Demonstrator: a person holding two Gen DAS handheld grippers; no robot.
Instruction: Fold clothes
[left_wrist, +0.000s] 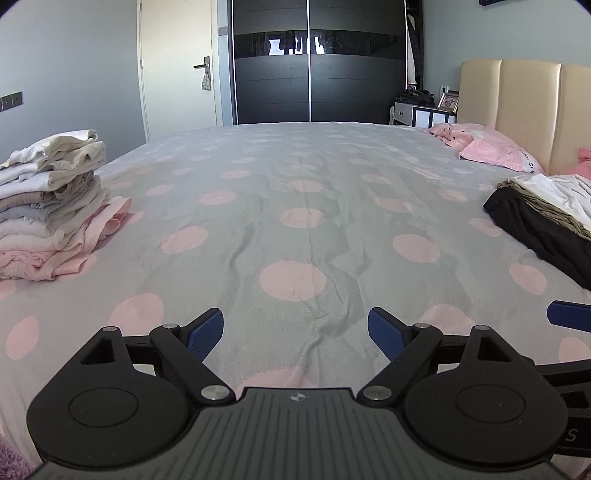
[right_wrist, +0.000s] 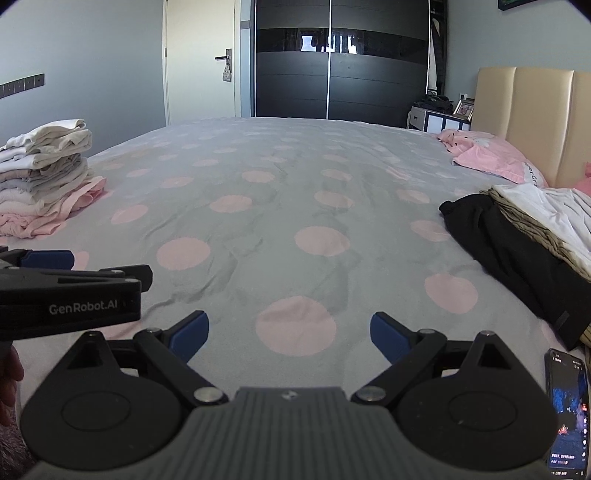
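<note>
Right wrist view shows both the right gripper and left gripper released, grasping nothing, over bare bedspread. The unfolded clothes lie right; probably pinch the top white garment's edge, avoiding the folded stack.

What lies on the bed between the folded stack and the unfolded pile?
Only bare dotted bedspread lies between the folded stack and the unfolded pile; both wrist views show this.
</note>
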